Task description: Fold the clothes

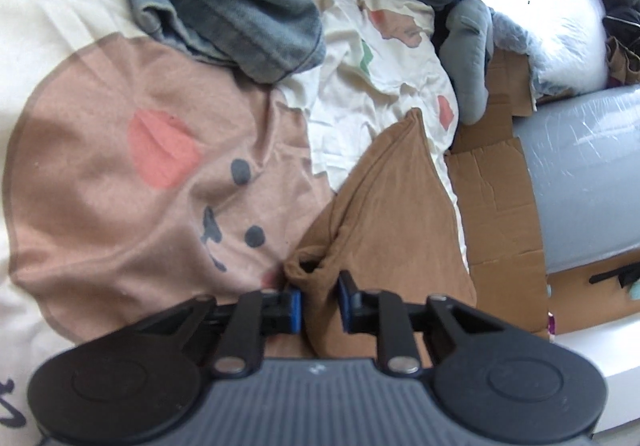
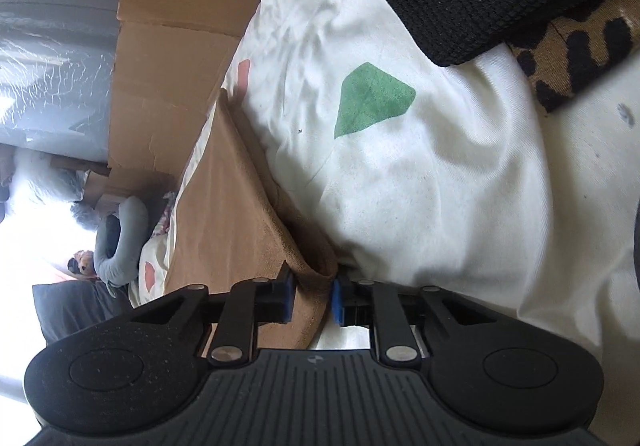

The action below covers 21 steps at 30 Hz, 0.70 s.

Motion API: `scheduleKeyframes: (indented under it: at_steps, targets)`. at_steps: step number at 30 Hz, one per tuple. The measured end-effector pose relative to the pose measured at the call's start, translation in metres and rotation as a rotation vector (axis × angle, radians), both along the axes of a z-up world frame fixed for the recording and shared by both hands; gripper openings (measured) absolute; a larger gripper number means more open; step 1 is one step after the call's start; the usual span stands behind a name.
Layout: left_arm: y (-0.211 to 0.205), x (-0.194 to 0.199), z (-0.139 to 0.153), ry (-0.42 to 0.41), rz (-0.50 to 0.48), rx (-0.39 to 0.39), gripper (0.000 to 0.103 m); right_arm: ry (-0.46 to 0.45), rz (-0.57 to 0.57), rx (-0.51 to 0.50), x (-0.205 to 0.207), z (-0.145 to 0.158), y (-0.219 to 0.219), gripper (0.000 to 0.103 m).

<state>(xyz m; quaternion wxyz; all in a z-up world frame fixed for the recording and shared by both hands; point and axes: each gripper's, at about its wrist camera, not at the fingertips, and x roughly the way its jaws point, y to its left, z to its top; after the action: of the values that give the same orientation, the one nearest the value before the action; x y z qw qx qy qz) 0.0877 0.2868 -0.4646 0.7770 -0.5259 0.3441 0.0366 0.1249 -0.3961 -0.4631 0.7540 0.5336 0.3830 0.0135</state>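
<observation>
My left gripper (image 1: 319, 296) pinches a bunched corner of the tan-brown soft cloth garment (image 1: 384, 206); right gripper (image 2: 312, 296) clamps another corner; garment stretched btwn both, along the edge of the cream printed bedsheet (image 2: 420, 174), beside flattened brown cardboard (image 1: 492, 198); no legible writing.

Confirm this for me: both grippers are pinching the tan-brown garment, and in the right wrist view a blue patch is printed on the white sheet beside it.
One detail is wrong: the patch on the white sheet is green, not blue, as the right wrist view shows. The rest holds: the left gripper and the right gripper each pinch the tan-brown garment.
</observation>
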Motion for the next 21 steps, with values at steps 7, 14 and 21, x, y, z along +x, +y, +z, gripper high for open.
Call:
scheduleKeyframes:
  at_steps: [7,14,21]
  targets:
    - [-0.001,0.001,0.012,0.001,-0.023,0.041,0.004,-0.005,0.006,0.007,0.002,0.01,-0.008,0.005]
    - [-0.005,-0.001,0.036,0.043,-0.022,0.067,0.003,-0.019,0.007,-0.016,0.006,0.029,-0.016,0.004]
    - [-0.013,-0.007,0.059,0.06,-0.018,0.055,0.003,-0.041,0.018,-0.04,0.008,0.051,-0.024,0.004]
